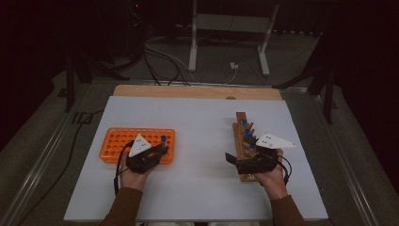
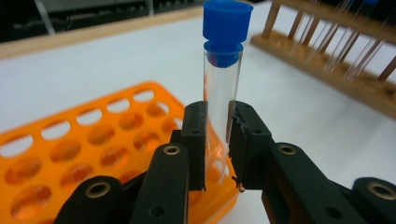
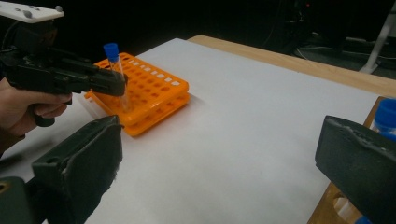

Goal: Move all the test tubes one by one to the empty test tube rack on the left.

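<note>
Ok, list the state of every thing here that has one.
Left gripper: jaws shut on the test tube.
Test tube: upright, blue cap on, lower end in a corner hole of the orange rack.
Orange rack: other holes empty.
Right gripper: jaws open, holding nothing.
Wooden rack: holds blue-capped tubes.

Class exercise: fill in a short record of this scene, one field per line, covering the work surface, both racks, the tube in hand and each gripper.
Surface: white table
Left rack: orange rack, holes mostly empty
Right rack: wooden rack with blue-capped tubes
Tube in hand: clear tube, blue cap, upright, lower end in the orange rack at a corner hole
Left gripper: shut on the tube
Right gripper: open, by the wooden rack
</note>
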The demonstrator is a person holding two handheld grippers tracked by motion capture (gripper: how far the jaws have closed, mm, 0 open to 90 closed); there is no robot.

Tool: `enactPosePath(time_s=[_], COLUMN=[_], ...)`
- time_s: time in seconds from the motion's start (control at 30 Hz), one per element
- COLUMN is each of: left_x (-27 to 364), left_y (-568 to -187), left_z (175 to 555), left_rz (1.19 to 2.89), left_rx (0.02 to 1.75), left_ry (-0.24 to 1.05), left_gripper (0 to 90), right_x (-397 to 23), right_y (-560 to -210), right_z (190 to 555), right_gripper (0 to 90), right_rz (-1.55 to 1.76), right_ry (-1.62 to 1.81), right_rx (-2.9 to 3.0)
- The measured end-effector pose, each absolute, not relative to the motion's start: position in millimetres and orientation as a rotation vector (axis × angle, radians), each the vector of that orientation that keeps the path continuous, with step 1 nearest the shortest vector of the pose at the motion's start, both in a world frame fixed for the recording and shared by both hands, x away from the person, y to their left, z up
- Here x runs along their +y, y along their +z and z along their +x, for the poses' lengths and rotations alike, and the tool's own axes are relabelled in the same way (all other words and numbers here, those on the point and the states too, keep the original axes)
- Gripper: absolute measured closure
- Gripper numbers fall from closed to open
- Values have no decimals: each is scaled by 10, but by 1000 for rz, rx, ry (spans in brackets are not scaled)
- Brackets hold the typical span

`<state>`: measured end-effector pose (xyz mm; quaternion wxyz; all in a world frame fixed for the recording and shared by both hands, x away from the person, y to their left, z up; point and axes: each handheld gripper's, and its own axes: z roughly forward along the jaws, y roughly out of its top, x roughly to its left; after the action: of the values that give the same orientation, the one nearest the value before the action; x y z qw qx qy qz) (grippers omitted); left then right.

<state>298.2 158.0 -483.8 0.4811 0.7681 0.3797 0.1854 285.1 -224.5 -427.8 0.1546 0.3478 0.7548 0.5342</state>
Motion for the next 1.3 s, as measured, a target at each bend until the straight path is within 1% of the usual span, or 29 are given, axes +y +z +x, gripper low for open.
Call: enactPosePath(time_s=[0.1, 0.23, 0.33, 0.83, 0.9, 0.97, 1.0, 1.03, 1.07, 1.3], left_x=[1542, 1537, 1501, 1473, 1481, 1505, 1520, 1538, 1556, 1694], left_y=[-4877, -4879, -4921, -4923, -4926, -4927, -4925, -4918, -4907, -4787], left_z=[2976, 2969, 2960, 2951, 2951, 2954, 2954, 2951, 2948, 2871], left_rz=[1935, 1960, 2027, 2019, 2006, 1998, 1992, 1981, 1967, 1849], left_rx=[930, 919, 902, 921, 936, 946, 952, 956, 958, 963], left_ry=[462, 471, 496, 505, 502, 500, 502, 491, 479, 491], left_gripper=[778, 777, 777, 774, 676, 622, 622, 583, 563, 474], right_x=[-2250, -2256, -2262, -2259, -2264, -2266, -2266, -2270, -2274, -2335], right_y=[-4297, -4308, -4316, -4302, -4302, -4301, -4301, -4299, -4298, -4283], right_z=[2853, 2850, 2854, 2841, 2844, 2848, 2848, 2850, 2850, 2850], right_gripper=[9, 9, 9, 9, 9, 9, 9, 9, 9, 9], right_rz=[1000, 1002, 1009, 998, 999, 999, 999, 1001, 1001, 1007], right_ry=[1530, 1528, 1527, 1500, 1500, 1501, 1501, 1500, 1495, 1477], right_rx=[2167, 2168, 2166, 2154, 2151, 2148, 2148, 2145, 2143, 2105])
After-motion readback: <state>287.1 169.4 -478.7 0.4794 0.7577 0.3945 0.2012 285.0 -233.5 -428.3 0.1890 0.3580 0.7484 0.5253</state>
